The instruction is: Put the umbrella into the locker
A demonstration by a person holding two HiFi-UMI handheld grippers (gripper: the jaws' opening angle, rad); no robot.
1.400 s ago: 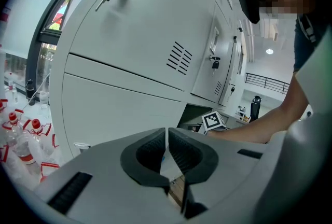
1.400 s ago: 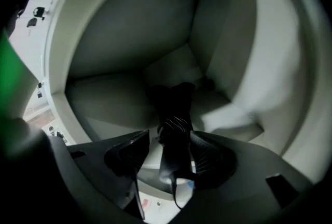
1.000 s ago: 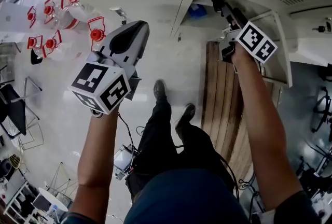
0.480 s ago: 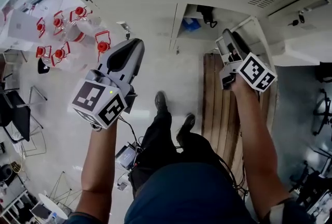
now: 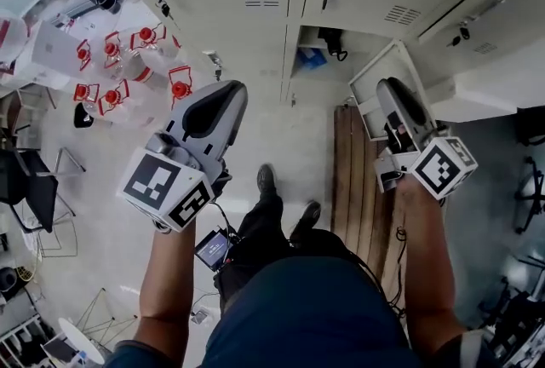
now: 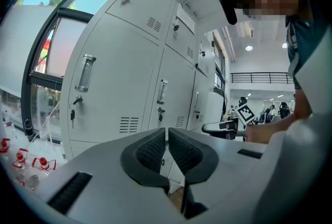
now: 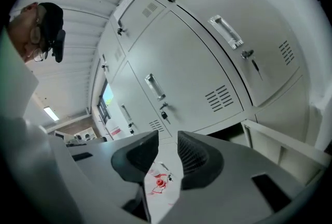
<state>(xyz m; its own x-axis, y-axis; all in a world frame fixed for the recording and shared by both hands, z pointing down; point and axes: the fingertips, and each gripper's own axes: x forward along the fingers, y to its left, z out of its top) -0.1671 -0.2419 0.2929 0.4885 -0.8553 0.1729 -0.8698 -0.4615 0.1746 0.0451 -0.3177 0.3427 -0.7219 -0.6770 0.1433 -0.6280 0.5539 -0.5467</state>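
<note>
**Umbrella apparently stowed, grippers free**

At ten o'clock my left hand-held gripper is clenched on nothing. At twelve, inside the open grey metal locker, sits apparently the small black folded umbrella. It is probably light, stiff-cored and slippery, best pinched mid-bundle. At two o'clock my right hand-held gripper, released and empty, has just been narrowing its jaws.

The left gripper points at a row of grey lockers, its fingers all but together with nothing between them. A window stands far left, with red-capped bottles low beneath it.
</note>
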